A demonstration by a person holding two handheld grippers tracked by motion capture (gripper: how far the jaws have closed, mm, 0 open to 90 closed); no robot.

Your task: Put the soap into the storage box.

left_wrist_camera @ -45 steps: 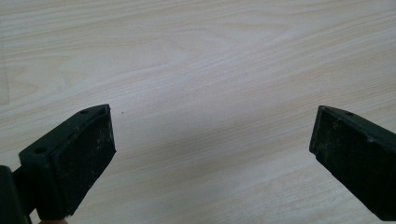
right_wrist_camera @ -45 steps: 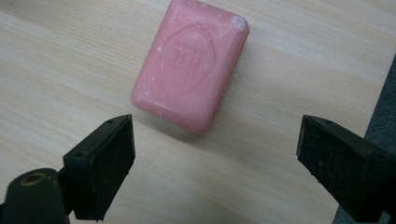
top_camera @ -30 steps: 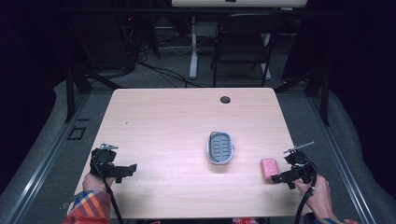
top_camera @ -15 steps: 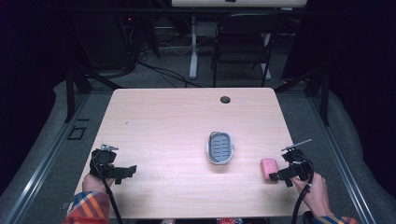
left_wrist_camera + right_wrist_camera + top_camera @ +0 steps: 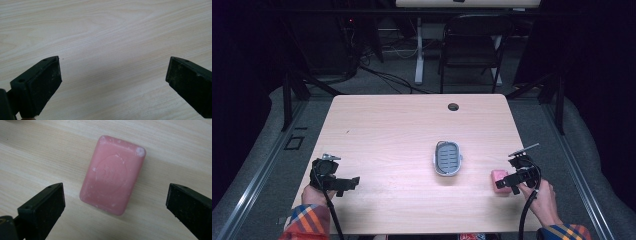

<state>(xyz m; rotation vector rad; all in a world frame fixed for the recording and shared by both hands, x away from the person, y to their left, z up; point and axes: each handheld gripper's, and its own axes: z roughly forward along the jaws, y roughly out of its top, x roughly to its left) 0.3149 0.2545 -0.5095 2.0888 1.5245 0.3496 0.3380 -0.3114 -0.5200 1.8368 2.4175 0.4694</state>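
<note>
A pink bar of soap point(image 5: 113, 174) is lying flat on the bare wooden table point(image 5: 402, 130), near the right edge and toward the near side. The right gripper point(image 5: 503, 183) is hovering right at it, its jaws having just been opening; in the right gripper view they are standing wide apart on either side of the bar, with clear table showing between each black pad and the soap, so nothing is being squeezed. The bar carries an oval stamp on its top face and a few pale scuffs at its corners.

Just to the left of the soap, and slightly farther away, a grey soap dish point(image 5: 447, 158) is sitting near the middle of the table. It is an oval tray with a slotted, ribbed insert, and nothing is lying in it.

Over at the near left corner, the left gripper point(image 5: 352, 182) is being held low above the table, pointing to the right. Its jaws are gaping wide too, and the left gripper view is showing plain wood grain between its pads point(image 5: 45, 85).

At the far edge of the table a small round cable hole point(image 5: 453, 107) is showing, and behind it a dark folding chair point(image 5: 472, 47) is standing on the floor.
</note>
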